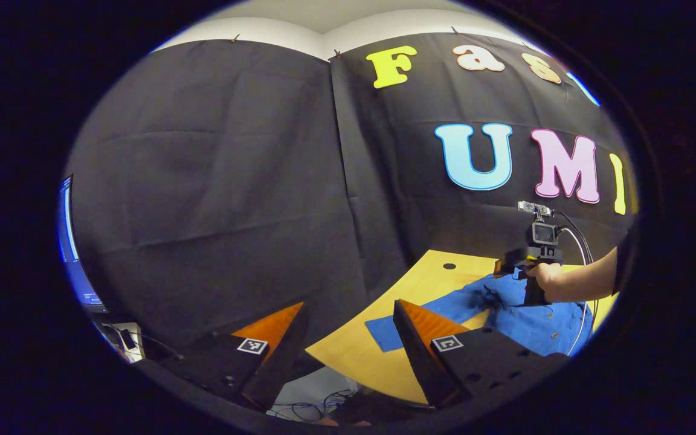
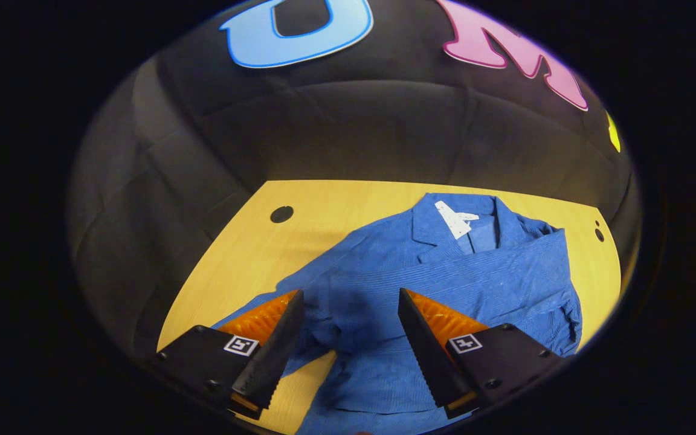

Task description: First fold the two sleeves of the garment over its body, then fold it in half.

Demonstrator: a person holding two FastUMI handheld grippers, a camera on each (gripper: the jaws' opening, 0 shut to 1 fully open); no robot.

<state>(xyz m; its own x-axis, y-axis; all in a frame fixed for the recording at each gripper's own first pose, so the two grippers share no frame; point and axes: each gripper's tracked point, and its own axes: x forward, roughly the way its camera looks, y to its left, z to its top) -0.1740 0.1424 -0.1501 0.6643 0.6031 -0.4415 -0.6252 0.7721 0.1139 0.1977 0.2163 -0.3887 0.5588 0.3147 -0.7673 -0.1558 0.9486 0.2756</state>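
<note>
Your left gripper is spread wide with nothing between its fingers, held off the near-left edge of the table, up in the air facing the booth wall. Your right gripper is also spread apart, gripping nothing, hovering just above the garment. In the left gripper view the right gripper sits over the garment with your hand wrapped on its handle.

The garment is a blue shirt lying flat on the table, collar toward the wall, white neck label showing. One sleeve already lies across the body; the other sleeve stretches out sideways over the tabletop toward the table's round hole.
</note>
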